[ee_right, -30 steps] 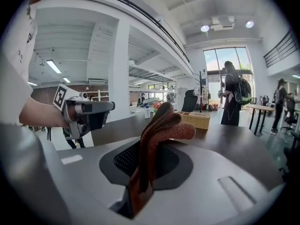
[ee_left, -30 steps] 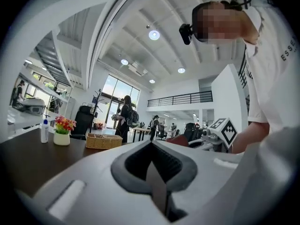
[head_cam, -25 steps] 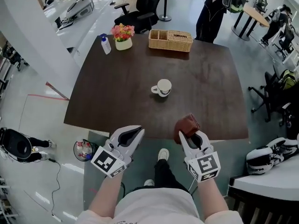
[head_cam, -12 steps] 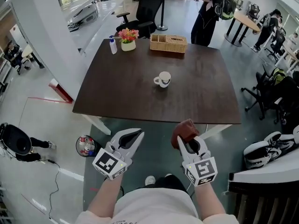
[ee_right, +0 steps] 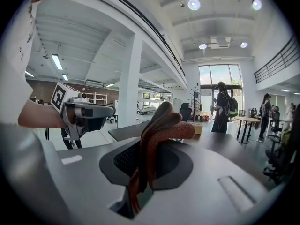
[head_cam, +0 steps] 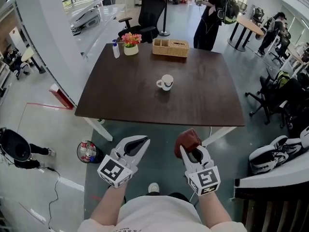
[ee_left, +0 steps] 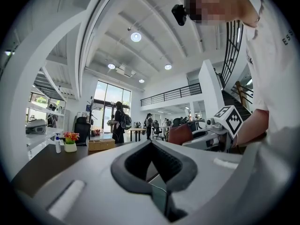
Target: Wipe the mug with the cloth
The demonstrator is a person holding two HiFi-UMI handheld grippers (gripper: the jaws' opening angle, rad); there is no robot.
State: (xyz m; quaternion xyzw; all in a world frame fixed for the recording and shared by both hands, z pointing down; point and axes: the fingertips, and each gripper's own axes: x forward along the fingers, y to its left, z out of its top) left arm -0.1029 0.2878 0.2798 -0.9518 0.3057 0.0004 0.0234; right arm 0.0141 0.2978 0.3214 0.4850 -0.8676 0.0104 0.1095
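The mug (head_cam: 165, 82) stands mid-table (head_cam: 207, 95). Along the far edge, from left to right, stand the bottle (head_cam: 116, 49), flowers (head_cam: 131, 43) and basket (head_cam: 171, 48). Nearer than the table, the left gripper (head_cam: 140, 142) is beside the right gripper (head_cam: 192, 152), cloth (head_cam: 187, 140) in its jaws.

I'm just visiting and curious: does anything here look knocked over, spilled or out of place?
Nothing stands out. The mug stands upright on the dark table with no spill around it. The brown cloth is bunched in the right gripper, short of the table.
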